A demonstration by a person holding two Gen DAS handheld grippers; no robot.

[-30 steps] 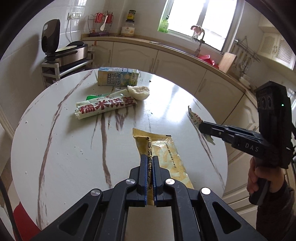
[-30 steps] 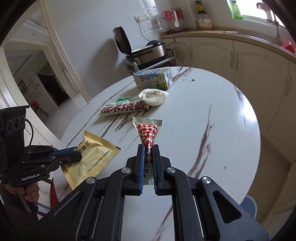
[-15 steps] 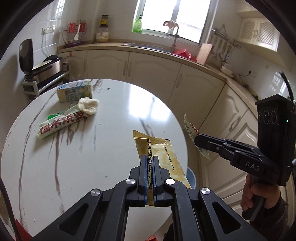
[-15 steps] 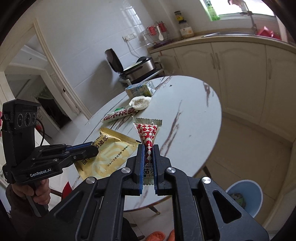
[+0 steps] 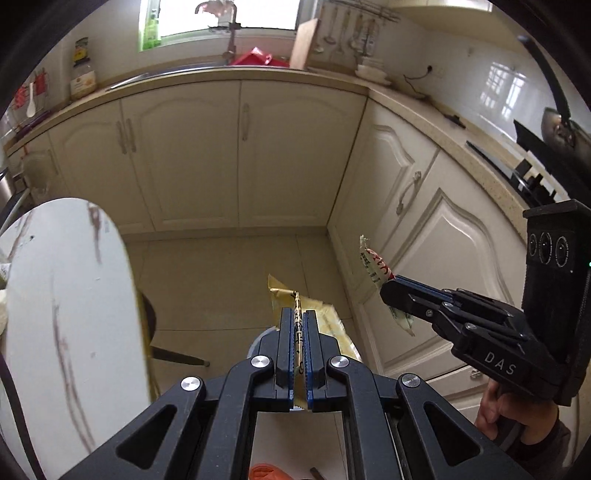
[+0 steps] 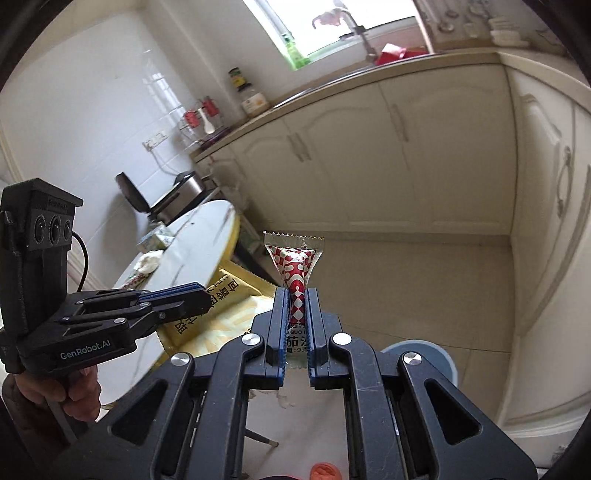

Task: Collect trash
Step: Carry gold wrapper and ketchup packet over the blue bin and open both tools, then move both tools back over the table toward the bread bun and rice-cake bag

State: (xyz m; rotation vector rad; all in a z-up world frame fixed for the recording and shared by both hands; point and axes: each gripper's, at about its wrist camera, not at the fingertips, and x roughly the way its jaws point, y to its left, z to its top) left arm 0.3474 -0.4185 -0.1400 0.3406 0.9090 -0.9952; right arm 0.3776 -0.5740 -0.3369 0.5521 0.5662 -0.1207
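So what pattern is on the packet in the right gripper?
Red-and-white checks on the sauce packet, clearest in the right wrist view.

Cream kitchen cabinets (image 5: pixel 236 155) in a corner, beige tiled floor (image 5: pixel 221 273), bright window (image 6: pixel 332 26), white tiled wall (image 6: pixel 110 92), round marble worktop (image 5: pixel 62 295)

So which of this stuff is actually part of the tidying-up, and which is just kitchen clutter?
Part of the job:
- yellow wrapper, pinched in the left gripper
- red-and-white sachet, pinched in the right gripper
- blue bin on the floor
- leftover litter on the table

Just lying about:
- jar
- green bottle
- cutting board
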